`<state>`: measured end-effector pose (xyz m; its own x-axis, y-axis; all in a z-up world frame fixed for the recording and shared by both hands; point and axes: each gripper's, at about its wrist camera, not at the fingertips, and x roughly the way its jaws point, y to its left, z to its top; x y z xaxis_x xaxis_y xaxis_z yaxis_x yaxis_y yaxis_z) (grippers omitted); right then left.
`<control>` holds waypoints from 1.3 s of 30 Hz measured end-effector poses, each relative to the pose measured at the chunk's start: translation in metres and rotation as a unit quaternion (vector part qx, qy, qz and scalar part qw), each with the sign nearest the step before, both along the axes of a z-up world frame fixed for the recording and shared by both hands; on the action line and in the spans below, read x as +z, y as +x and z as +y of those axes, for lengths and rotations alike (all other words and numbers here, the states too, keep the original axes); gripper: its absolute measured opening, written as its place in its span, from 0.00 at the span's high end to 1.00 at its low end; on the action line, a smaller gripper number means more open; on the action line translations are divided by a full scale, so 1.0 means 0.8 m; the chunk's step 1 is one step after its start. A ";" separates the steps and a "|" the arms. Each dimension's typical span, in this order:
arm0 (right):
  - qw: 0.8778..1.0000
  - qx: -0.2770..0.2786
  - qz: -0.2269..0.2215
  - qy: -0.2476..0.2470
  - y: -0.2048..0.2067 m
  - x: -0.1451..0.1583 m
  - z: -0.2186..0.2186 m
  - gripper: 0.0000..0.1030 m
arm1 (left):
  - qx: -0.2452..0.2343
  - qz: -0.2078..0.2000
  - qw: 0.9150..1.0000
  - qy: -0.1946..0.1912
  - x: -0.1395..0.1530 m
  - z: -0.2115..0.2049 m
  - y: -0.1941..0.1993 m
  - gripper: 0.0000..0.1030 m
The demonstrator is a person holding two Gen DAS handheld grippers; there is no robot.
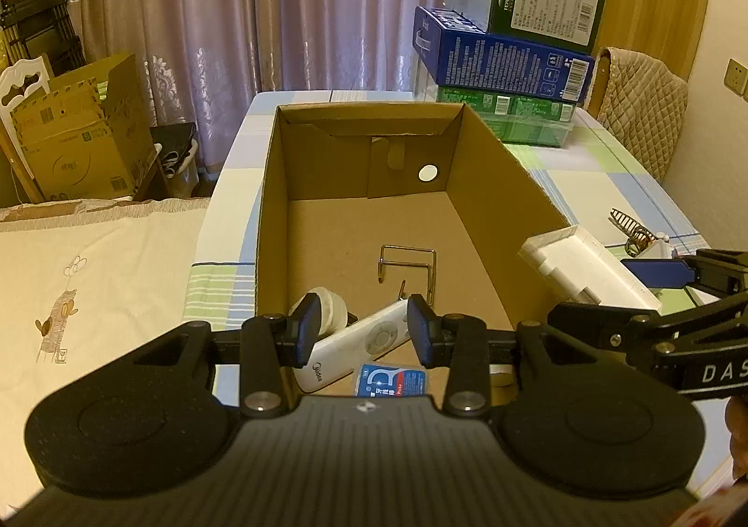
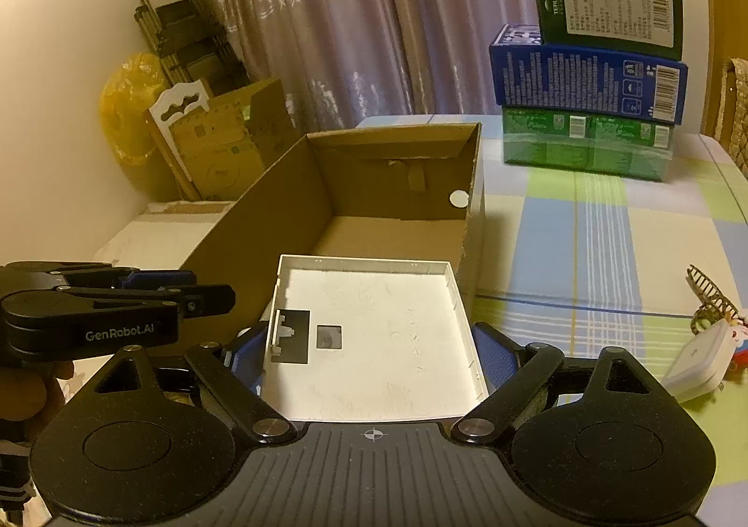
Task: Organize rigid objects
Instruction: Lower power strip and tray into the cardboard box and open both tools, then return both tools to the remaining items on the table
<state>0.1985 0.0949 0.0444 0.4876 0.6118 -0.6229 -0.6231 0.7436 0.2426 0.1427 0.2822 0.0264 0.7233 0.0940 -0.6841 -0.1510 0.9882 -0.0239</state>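
Observation:
An open cardboard box (image 1: 495, 162) stands on the table; it also shows in the right wrist view (image 2: 280, 209). Inside lie a white remote (image 1: 355, 345), a white round object (image 1: 334, 307), a metal wire hook (image 1: 406, 267) and a blue packet (image 1: 390, 380). My left gripper (image 1: 364, 331) is open and empty above the box's near end. My right gripper (image 2: 369, 354) is shut on a white plastic tray-like cover (image 2: 374, 340), held at the box's right rim; the cover also shows in the left wrist view (image 1: 589, 270).
Stacked green, blue and dark green cartons (image 2: 589, 106) stand at the table's far right. A brown hair claw (image 2: 706, 298) and a small white device (image 2: 696, 359) lie on the checked tablecloth (image 2: 584, 246). A bed (image 1: 93, 274) lies left of the table.

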 end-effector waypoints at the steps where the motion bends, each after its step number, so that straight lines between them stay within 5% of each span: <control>1: 1.000 0.001 -0.001 0.000 0.000 0.001 0.000 0.15 | 0.000 0.000 1.000 0.000 0.000 0.000 0.000 0.66; 25: 0.999 -0.013 -0.025 0.022 -0.013 0.031 -0.034 0.14 | -0.003 -0.017 1.000 -0.001 0.020 -0.014 -0.013 0.66; 34: 0.997 -0.032 -0.065 0.016 -0.034 0.062 -0.089 0.14 | -0.030 -0.045 0.999 -0.004 0.055 -0.064 -0.030 0.64; 39: 0.995 -0.060 -0.073 0.017 -0.044 0.072 -0.135 0.14 | -0.053 -0.050 0.997 -0.007 0.067 -0.102 -0.036 0.54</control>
<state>0.1636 -0.0132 0.1019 0.6417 0.5633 -0.5205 -0.5606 0.8076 0.1829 0.1138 0.2003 0.0801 0.7934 0.0035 -0.6087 -0.0411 0.9980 -0.0477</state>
